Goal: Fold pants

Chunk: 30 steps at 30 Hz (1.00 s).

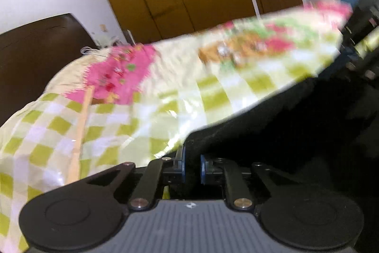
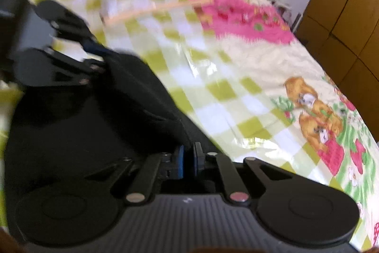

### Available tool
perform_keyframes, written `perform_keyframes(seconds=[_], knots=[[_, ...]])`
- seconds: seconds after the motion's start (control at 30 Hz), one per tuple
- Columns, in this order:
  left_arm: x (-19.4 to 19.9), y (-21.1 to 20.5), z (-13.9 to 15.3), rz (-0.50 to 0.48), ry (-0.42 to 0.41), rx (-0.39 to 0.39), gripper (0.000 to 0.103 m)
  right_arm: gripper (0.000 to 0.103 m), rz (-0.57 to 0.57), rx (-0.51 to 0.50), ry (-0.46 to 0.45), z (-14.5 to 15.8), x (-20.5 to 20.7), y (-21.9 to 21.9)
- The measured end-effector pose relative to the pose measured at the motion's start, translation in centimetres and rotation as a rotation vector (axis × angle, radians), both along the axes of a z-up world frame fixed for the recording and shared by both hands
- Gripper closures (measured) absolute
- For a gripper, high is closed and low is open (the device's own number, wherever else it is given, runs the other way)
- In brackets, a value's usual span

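Both claws clamped on black pants point(image 1: 296, 125)

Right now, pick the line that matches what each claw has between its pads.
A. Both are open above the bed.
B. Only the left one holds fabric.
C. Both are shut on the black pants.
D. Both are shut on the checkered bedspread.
C: the left claw and the right claw each pinch an edge of the black pants, held above the checkered bedspread.

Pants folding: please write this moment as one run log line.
left tool: shut on black pants | right tool: shut on pants edge | surface: checked bedsheet | fold: not yet done
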<state>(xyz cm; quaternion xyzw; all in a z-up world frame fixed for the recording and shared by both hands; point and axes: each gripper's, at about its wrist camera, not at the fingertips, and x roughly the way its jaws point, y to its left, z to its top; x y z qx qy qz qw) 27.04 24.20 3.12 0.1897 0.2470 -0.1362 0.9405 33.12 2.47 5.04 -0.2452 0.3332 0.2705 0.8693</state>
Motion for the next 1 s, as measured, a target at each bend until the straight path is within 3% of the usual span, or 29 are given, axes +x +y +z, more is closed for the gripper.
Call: perform_keyframes(seconds=[0.07, 0.2, 0.27, 0.33, 0.4, 0.5, 0.67, 0.77, 0.83, 0.9, 0.97, 1.0], knots=[[-2.4, 1.9, 1.7, -0.001, -0.026, -0.049, 0.075, 0.096, 0.032, 0.046, -0.001, 2.5, -2.6, 0.2], [-7.5, 4.2, 0.9, 0.014, -0.024, -0.01, 0.075, 0.096, 0.133, 0.122, 0.049, 4.5, -9.3, 2.0], [-8.3, 5.1, -1.5, 0.043, 0.05, 0.009, 0.075, 0.096, 0.178, 0.161, 0.135, 2.8, -11.5, 3.5], [-8.9, 5.5, -3.6, 0.064, 0.098, 0.036, 0.075, 0.096, 0.191, 0.17, 0.241, -0.8, -12.8, 5.6], [-9.6, 5.4, -5.6, 0.075, 0.115, 0.079, 0.075, 0.096, 0.186, 0.165, 0.292, -3.8, -13.5, 7.1], [-10.4, 5.5, -6.3, 0.093, 0.104, 0.08, 0.075, 0.096, 0.155, 0.181, 0.366, -6.3, -13.6, 8.4], [-11.8, 6.0, -4.2, 0.121, -0.024, 0.092, 0.074, 0.096, 0.162, 0.209, 0.351, -5.0, -13.7, 8.6], [-12.2, 6.1, -4.5, 0.155, -0.078, 0.122, 0.073, 0.096, 0.144, 0.255, 0.325, -4.6, -14.3, 8.1], [-11.9, 6.4, -4.9, 0.184, -0.068, 0.12, 0.072, 0.096, 0.131, 0.28, 0.343, -5.0, -14.0, 8.7], [-12.2, 6.4, -6.3, 0.183, -0.037, 0.197, 0.071, 0.096, 0.138, 0.285, 0.361, -5.8, -14.0, 9.6], [-12.6, 6.6, -7.4, 0.177, 0.053, 0.22, 0.071, 0.095, 0.175, 0.209, 0.329, -7.0, -14.9, 10.6], [-13.0, 6.5, -7.8, 0.174, 0.061, 0.243, 0.068, 0.093, 0.196, 0.166, 0.317, -7.8, -15.4, 11.0]])
